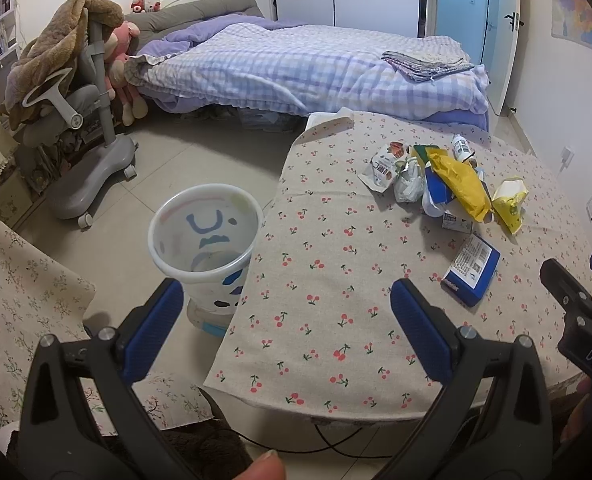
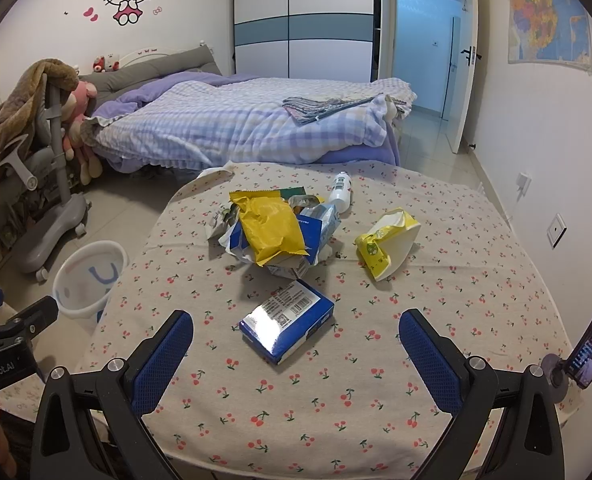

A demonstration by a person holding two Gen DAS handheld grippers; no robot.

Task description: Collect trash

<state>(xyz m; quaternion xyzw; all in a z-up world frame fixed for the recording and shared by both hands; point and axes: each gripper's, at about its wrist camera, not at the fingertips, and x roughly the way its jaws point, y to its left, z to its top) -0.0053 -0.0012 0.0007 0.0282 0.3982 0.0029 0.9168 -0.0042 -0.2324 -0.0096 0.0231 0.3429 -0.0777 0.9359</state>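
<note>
- Right wrist view: right gripper point(image 2: 296, 340) spread wide and empty, over the table point(image 2: 476, 320)
- Blue box point(image 2: 287, 327) lies flat between its fingers; looks light and stiff, best pinched across the short sides
- Wrappers point(image 2: 271, 232) beyond: soft, crinkly
- Left gripper point(image 1: 285, 316) wide open, empty, near the bin point(image 1: 203, 236)

Each hand-held gripper point(image 2: 296, 336) has black frames, silver screws, blue textured pads point(image 2: 163, 360).

Checked bed point(image 2: 247, 128), grey chair point(image 1: 75, 120) draped with a brown blanket point(image 1: 67, 28), wall map point(image 2: 550, 16)
</note>
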